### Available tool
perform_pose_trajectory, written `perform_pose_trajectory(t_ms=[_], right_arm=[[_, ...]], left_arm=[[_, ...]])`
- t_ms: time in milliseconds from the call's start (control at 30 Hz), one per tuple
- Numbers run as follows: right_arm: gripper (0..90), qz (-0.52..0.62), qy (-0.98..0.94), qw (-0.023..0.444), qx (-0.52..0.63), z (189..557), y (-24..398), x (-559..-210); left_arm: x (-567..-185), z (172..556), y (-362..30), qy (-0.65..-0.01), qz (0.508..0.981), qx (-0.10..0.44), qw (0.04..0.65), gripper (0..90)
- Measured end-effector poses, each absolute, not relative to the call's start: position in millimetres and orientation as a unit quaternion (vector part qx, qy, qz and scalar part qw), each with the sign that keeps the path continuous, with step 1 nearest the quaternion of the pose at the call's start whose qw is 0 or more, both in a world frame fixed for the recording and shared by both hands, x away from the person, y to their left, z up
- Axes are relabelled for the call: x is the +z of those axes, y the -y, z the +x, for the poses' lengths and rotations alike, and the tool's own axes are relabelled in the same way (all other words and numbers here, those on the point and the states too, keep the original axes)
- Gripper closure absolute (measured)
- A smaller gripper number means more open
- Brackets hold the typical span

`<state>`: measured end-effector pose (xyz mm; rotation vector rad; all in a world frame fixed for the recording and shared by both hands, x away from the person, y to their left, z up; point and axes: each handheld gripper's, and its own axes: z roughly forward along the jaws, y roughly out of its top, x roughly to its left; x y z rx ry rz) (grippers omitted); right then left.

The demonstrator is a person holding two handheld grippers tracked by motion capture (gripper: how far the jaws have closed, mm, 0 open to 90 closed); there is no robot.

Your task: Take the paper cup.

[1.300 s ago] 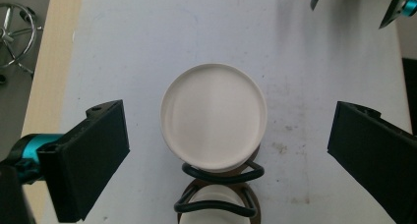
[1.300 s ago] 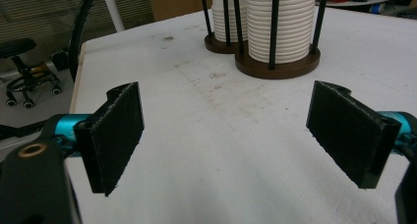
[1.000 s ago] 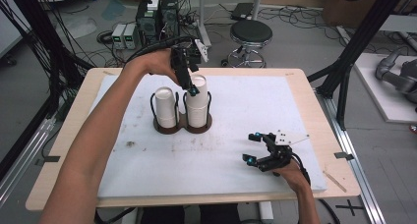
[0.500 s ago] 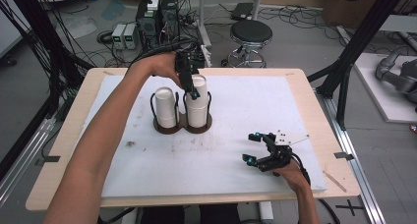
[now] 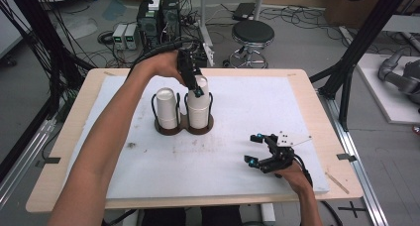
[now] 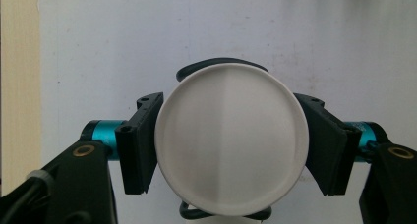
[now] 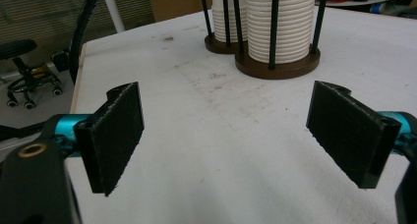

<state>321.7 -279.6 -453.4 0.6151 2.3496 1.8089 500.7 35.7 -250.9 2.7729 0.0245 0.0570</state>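
Left gripper view looks straight down on the top cup (image 6: 232, 144), upside down, its flat base between the pads (image 6: 140, 143) of the left hand-held gripper (image 6: 231, 145); the jaws have just been closing and now press its sides. High view places this cup atop the right stack (image 5: 199, 112) in a dark wire holder (image 5: 184, 126), far and left of centre on the surface (image 5: 307, 107), beside a second stack (image 5: 166, 108) to its left. Thin and light, the cup will likely crush under a hard squeeze and stick to the one nested below, so a gentle grip just under the base, on opposite sides, with a straight lift, seems best. Right hand-held gripper (image 5: 262, 151) rests wide and empty at the near right, clear of both stacks.
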Motion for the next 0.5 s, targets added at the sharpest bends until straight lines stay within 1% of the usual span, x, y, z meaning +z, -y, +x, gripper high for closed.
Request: perform_pose_trajectory(t_ms=[367, 500], right_arm=[[14.8, 0.203, -0.774, 0.057, 0.597, 321.8, 279.5, -453.4], [14.8, 0.203, -0.774, 0.056, 0.598, 321.9, 279.5, -453.5]], left_arm=[[-249.8, 499.8, -37.0, -0.011, 0.983, 0.025, 0.183, 32.0], [-246.0, 500.0, -39.3, -0.016, 0.981, 0.027, 0.192, 32.7]])
